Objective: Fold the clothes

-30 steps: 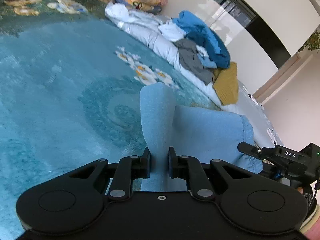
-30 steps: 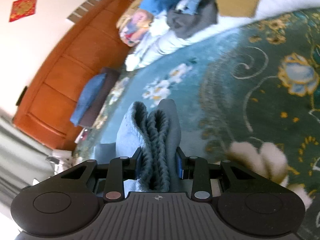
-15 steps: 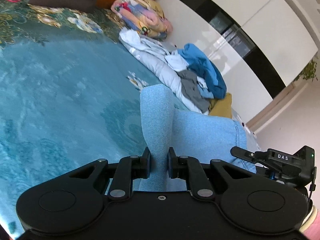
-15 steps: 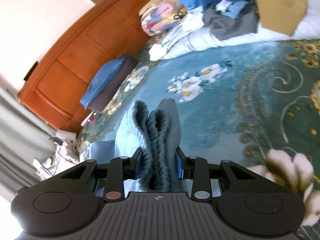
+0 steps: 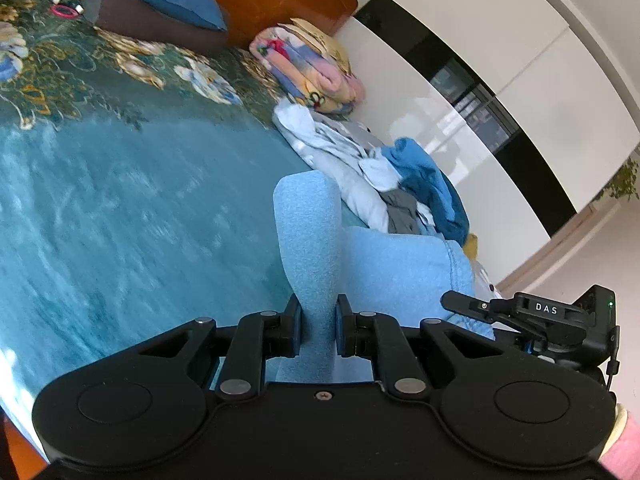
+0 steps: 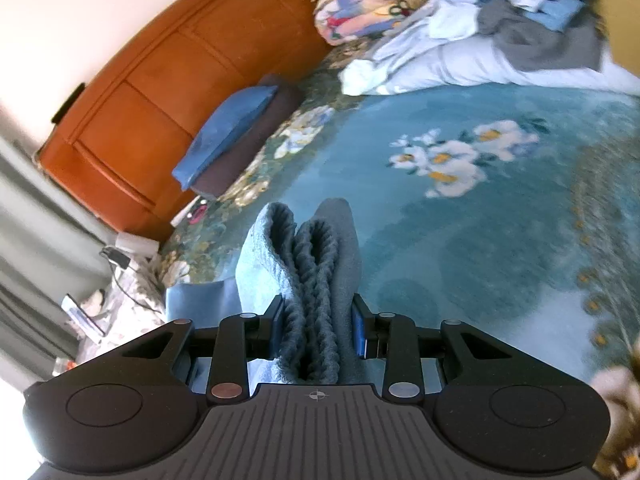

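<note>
A light blue knit garment (image 5: 396, 264) is held up over the teal flowered bedspread (image 5: 120, 220). My left gripper (image 5: 318, 320) is shut on a smooth fold of it that sticks up between the pads. In the right wrist view my right gripper (image 6: 318, 320) is shut on a thick bunch of the same light blue garment (image 6: 312, 256), with its ribbed edge doubled between the jaws. The right gripper's body (image 5: 560, 316) shows at the right edge of the left wrist view, beyond the stretched cloth.
A heap of unfolded clothes (image 5: 404, 184), blue, grey and white, lies along the bed's far side, also (image 6: 516, 12). A colourful folded quilt (image 5: 316, 68) and a blue pillow on a brown one (image 6: 236, 136) sit by the wooden headboard (image 6: 160, 64). A cluttered bedside surface (image 6: 108, 292) is at left.
Both grippers have swung across the bed while keeping their grip on the garment. The headboard, pillows and quilt have come into view, and the clothes heap has shifted in both views.
</note>
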`<state>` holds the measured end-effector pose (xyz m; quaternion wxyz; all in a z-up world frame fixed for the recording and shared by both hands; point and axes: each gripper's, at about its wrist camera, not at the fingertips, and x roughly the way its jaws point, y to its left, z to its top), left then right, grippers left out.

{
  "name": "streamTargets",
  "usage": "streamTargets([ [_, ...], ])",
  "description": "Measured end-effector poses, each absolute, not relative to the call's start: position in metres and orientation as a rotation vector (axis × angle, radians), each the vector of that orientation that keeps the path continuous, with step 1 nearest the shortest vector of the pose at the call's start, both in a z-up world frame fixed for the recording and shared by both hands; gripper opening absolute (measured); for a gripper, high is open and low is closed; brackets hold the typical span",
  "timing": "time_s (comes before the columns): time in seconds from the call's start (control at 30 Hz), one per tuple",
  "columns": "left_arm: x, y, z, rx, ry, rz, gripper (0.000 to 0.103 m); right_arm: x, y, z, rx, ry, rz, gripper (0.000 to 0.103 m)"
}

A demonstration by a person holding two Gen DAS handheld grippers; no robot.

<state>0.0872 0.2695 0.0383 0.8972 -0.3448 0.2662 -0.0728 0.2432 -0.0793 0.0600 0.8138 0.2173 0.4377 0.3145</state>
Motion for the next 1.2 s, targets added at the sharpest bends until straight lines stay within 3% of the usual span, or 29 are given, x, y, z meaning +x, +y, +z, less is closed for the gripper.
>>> streamTargets([
  [0.5,0.097,0.34,0.038,-0.786,0.481,-0.067,0.012,0.3,0.023,0.09,0.272,0.933,0.796,0.03],
  [1.2,0.178,0.49,0.009,-0.835,0.446,0.098,0.012,0.448,0.23,0.068,0.041,1.001,1.007,0.03],
])
